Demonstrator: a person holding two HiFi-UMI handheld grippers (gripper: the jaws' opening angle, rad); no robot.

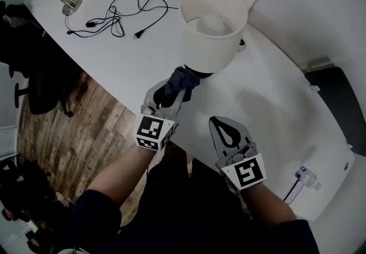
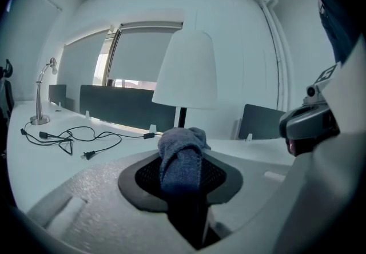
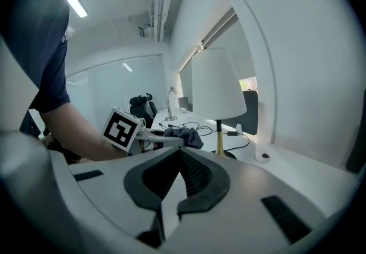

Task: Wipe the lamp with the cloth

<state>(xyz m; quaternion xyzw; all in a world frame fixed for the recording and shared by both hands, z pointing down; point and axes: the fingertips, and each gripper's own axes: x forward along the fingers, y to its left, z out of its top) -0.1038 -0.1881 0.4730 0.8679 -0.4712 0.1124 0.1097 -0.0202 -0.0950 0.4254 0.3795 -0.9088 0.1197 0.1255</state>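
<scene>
Clamped in the left gripper [image 1: 170, 94]'s jaws, the dark cloth [image 1: 178, 82] bunches just short of the lamp [image 1: 213, 27]'s stem, under its white shade. Jaws of the right gripper [image 1: 229, 133] are pressed together on nothing. The wiping looks barely begun, with the cloth in hand but no contact visible. One forearm reaches toward the lamp; the right gripper hovers near the table [image 1: 131, 58] edge, idle.

No legible text, label, brand or number on anything visible.
</scene>
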